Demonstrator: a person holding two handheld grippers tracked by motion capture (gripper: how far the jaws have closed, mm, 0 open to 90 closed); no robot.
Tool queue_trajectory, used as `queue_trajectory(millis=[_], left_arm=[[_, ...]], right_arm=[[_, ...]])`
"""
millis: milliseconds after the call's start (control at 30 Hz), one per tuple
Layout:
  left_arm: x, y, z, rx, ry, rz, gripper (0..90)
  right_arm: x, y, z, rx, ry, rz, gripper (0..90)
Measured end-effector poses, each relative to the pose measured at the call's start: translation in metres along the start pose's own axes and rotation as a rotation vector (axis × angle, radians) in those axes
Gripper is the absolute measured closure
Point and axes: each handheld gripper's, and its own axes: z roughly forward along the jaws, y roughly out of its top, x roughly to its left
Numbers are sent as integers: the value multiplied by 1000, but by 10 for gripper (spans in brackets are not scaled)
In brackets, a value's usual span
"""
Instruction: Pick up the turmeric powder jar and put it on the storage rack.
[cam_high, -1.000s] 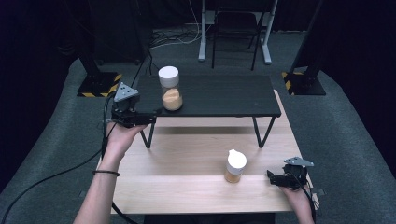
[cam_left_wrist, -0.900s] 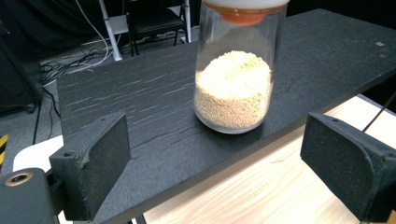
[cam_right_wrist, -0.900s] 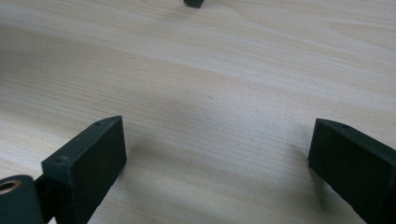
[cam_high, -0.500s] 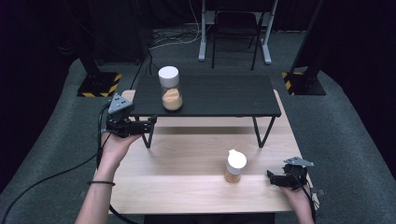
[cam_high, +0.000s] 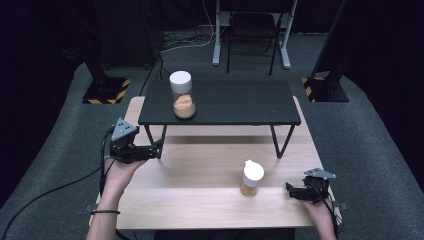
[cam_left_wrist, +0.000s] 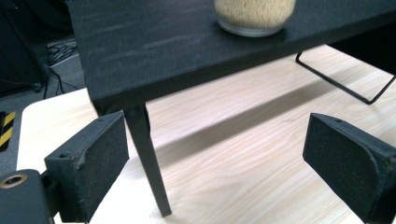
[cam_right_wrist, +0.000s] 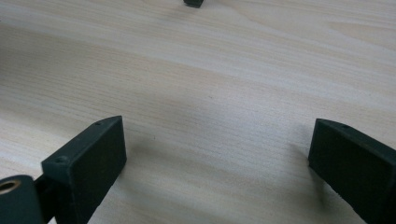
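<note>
A jar with a white lid (cam_high: 181, 94) and tan grains stands on the left part of a low black shelf (cam_high: 235, 102); its base (cam_left_wrist: 254, 16) shows at the top of the left gripper view. A smaller white-lidded jar (cam_high: 252, 178) stands on the wooden table (cam_high: 200, 200). My left gripper (cam_high: 154, 149) (cam_left_wrist: 219, 140) is open and empty, low beside the shelf's front left leg (cam_left_wrist: 149, 163). My right gripper (cam_high: 291, 189) (cam_right_wrist: 215, 135) rests open and empty on the wood, to the right of the small jar.
The shelf's thin wire legs (cam_high: 278, 143) stand on the table. Cables trail from the left gripper off the table's left side. Behind the table are a chair frame (cam_high: 252, 30) and stands with yellow-black bases (cam_high: 106, 91).
My left hand has come down and back toward the table's near left, from beside the shelf top to the level of its front leg. The right hand and both jars have stayed put.
</note>
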Motion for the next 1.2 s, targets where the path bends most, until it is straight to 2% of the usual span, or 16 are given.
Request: queue_trajectory(millis=[367,533,633,867,967,1200], left_arm=[[-1,-36,-5,1,23,-15,53],[-1,-55,-6,26,49,-25,53],[4,-69,-3,44,49,-47,57],[4,-90,-3,23,52,-77,58],[6,-104,-2,0,46,-105,63],[7,-111,0,32,64,-112,63]], right_arm=[[0,0,0,0,0,-1,33],[0,0,0,0,0,-1,33],[0,0,0,0,-1,-1,33],[0,0,0,0,0,-1,33],[0,0,0,0,0,-1,32],[0,-1,-1,0,0,0,33]])
